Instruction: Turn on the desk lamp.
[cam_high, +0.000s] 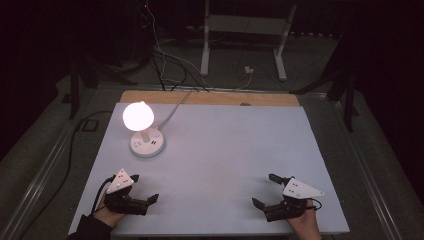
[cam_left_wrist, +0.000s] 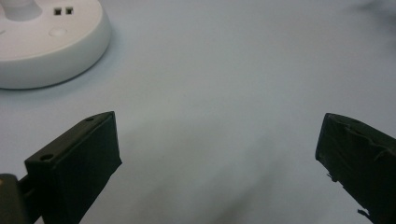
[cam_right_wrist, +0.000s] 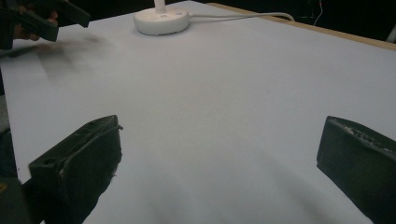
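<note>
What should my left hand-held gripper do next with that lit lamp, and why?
Probably ease the left hand-held gripper forward toward the lamp base. Its jaws stand wide open with nothing between them, and the round white base with its buttons lies just ahead of it on the table, apart from both jaws. The right hand-held gripper, also open, sits far across the table.

**Lamp: lit, standing upright**

The lamp is standing upright on the table, toward its far left corner. Its round white base is sitting flat on the table, showing two small square openings and a button on top. Its globe head is glowing brightly. A white cord is trailing from the base toward the table's far edge.
</note>
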